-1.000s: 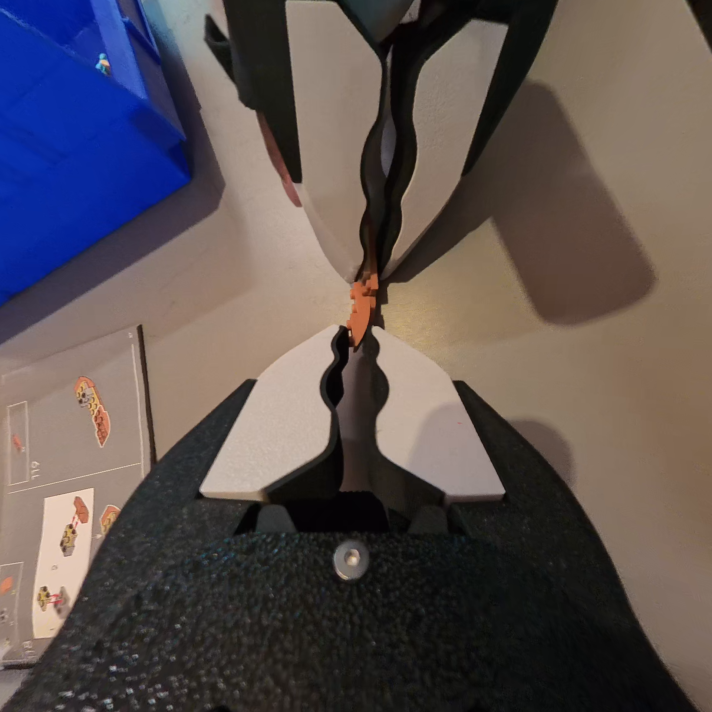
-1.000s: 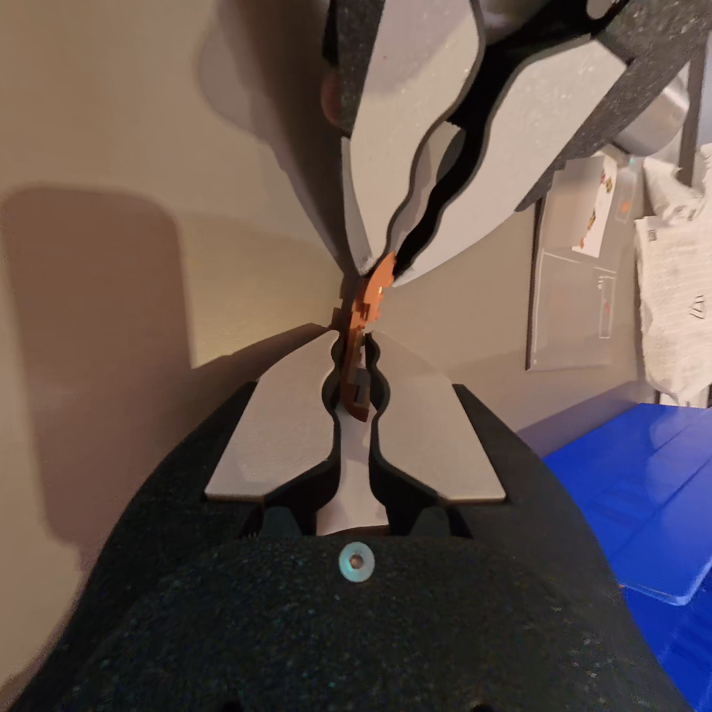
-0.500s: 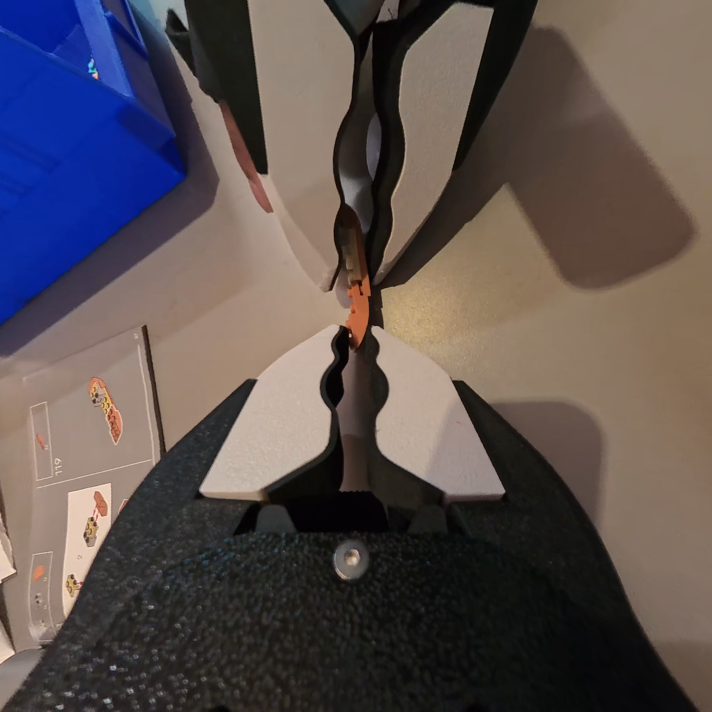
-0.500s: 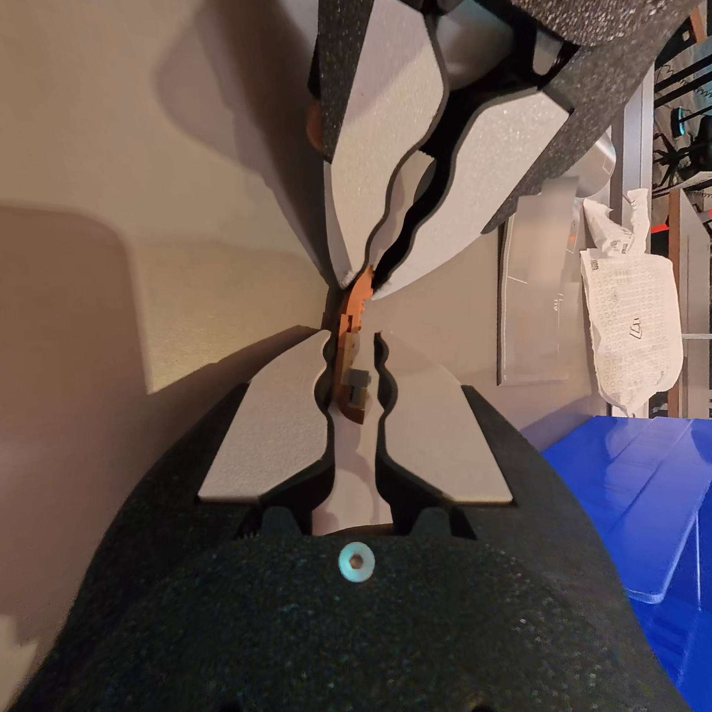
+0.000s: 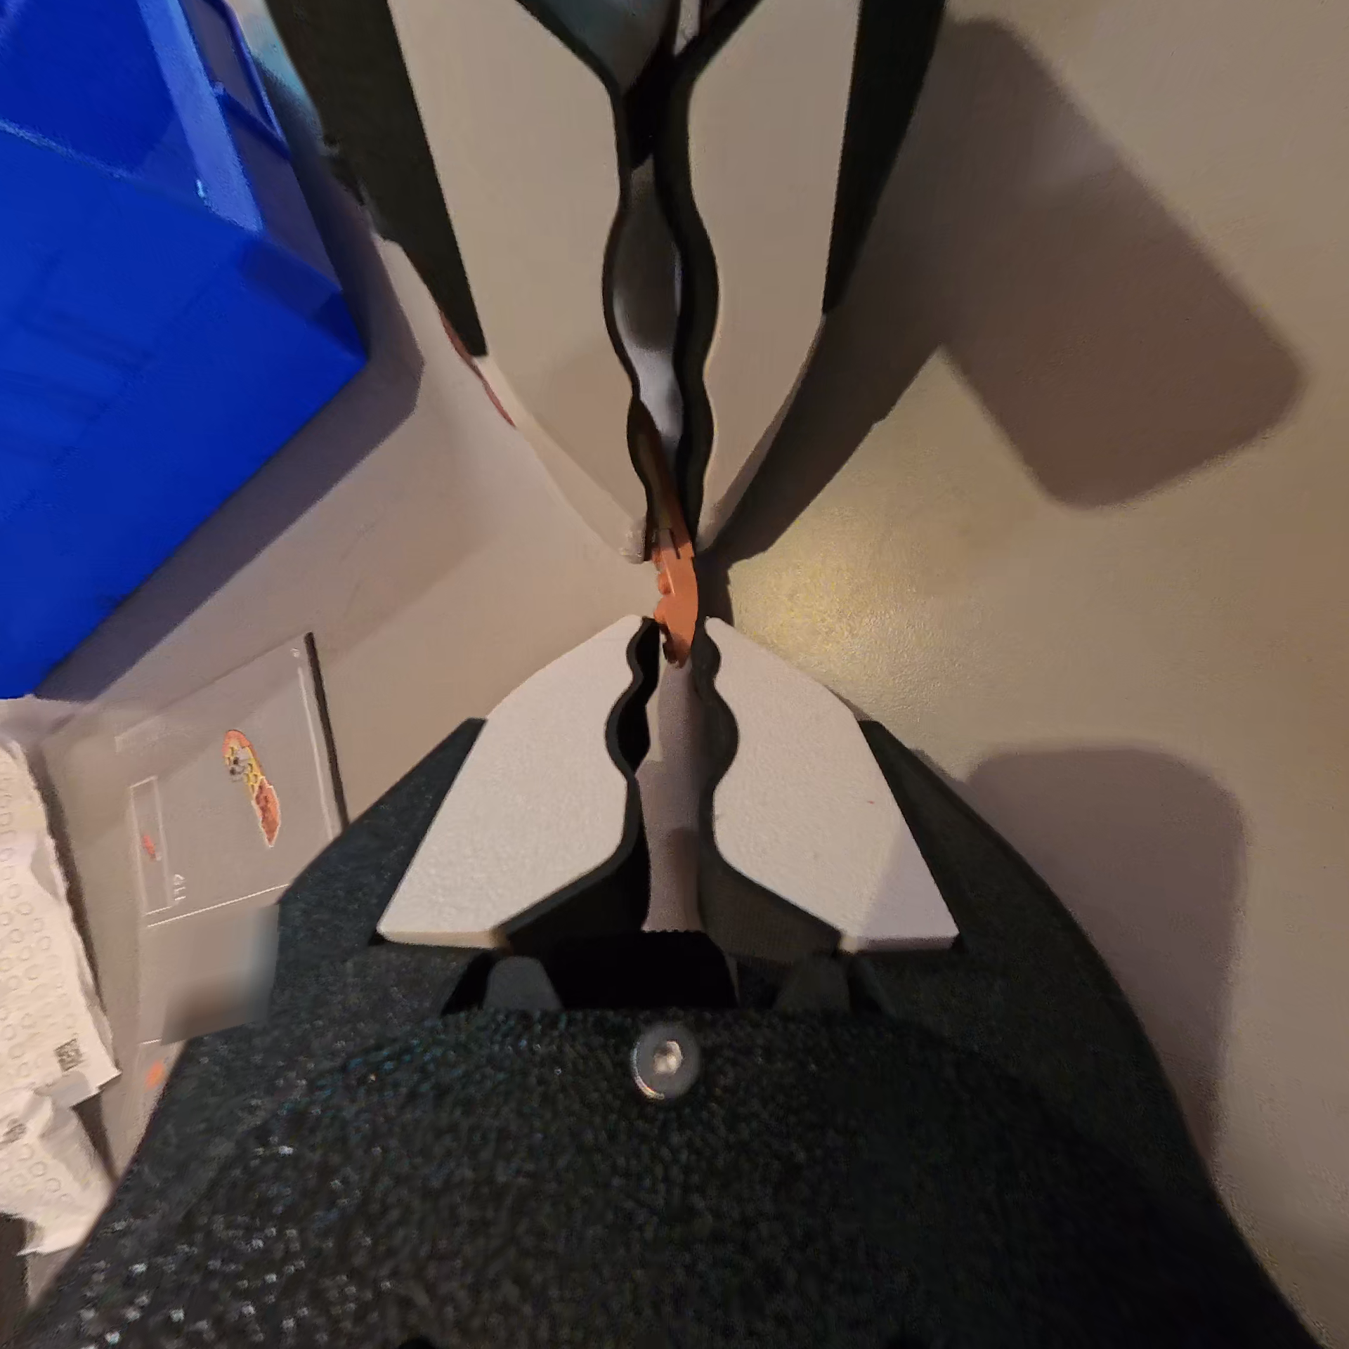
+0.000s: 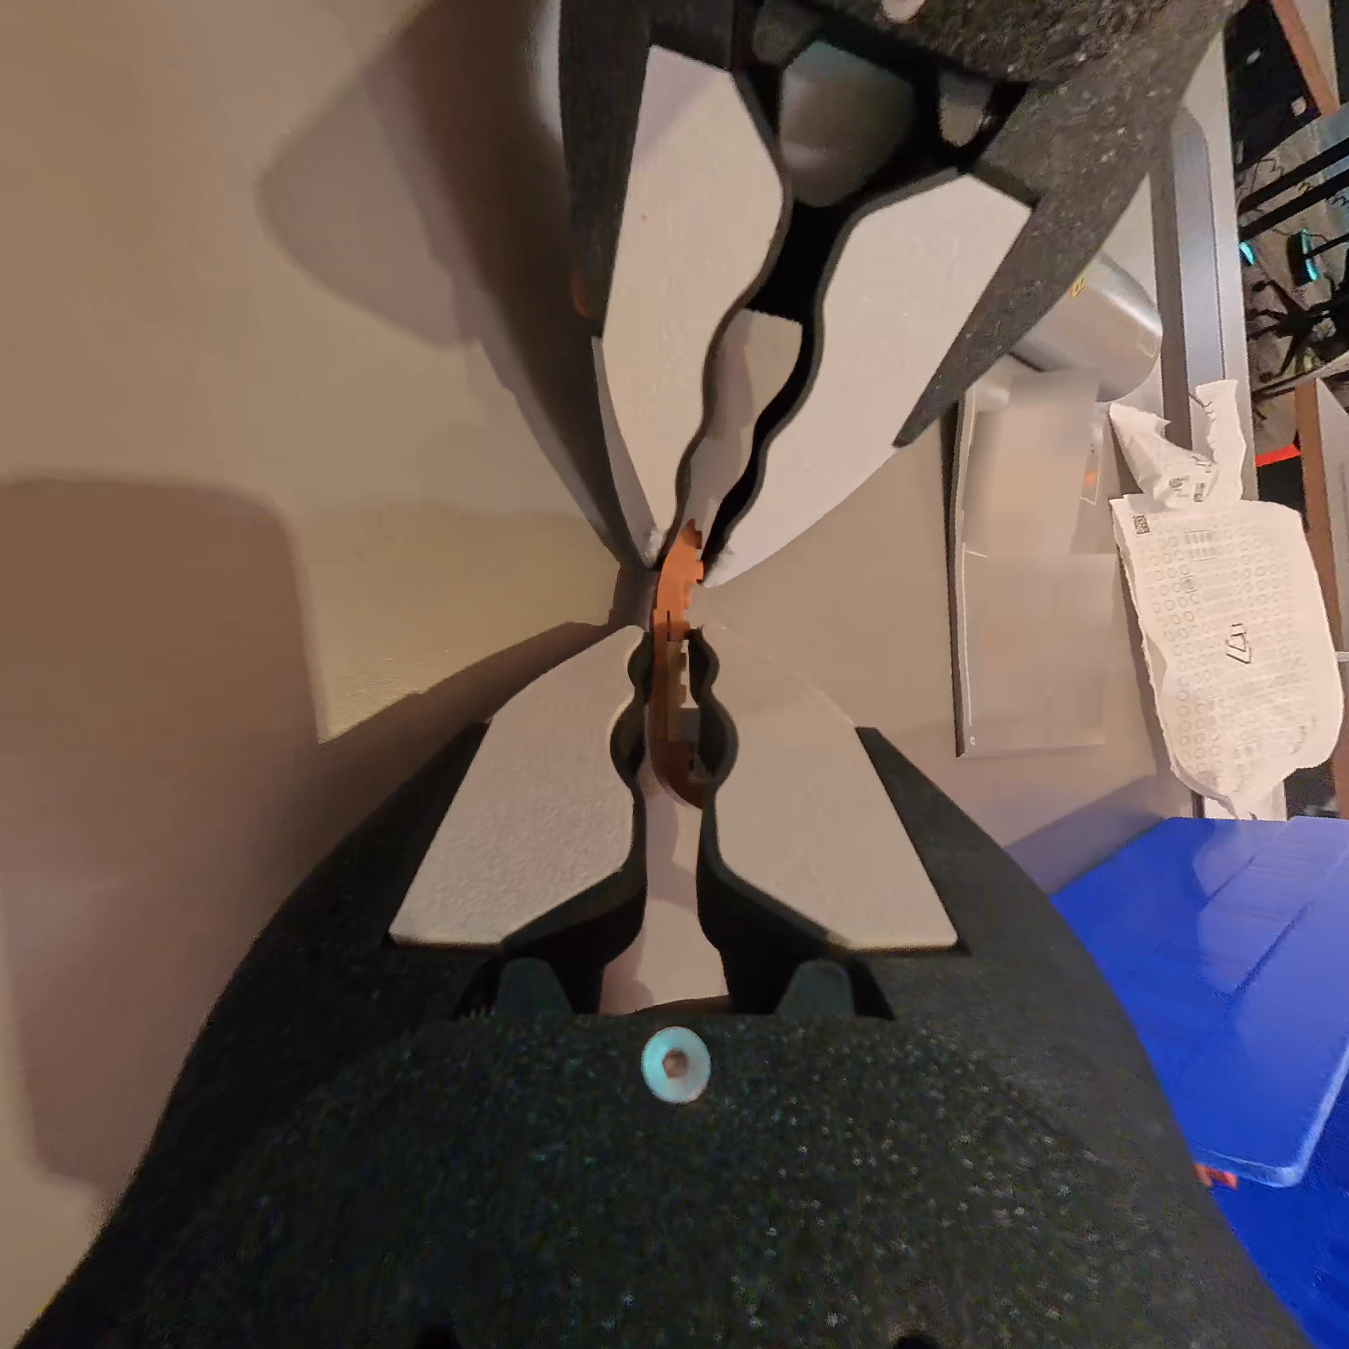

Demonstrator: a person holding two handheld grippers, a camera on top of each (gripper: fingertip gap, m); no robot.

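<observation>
Two grippers meet tip to tip over beige table [image 5: 1022, 657]: left gripper [image 5: 675, 642] & right gripper [image 6: 668, 650] each clamped on opposite ends of orange brick assembly [image 5: 677, 591]. Blue bin [image 5: 131, 328], instruction sheet [image 5: 219, 788] nearby.

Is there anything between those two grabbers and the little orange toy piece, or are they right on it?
Nothing visible stands between. The orange brick piece runs from the left gripper straight into the right gripper, which faces it tip to tip; each grips one end above the bare table.
</observation>
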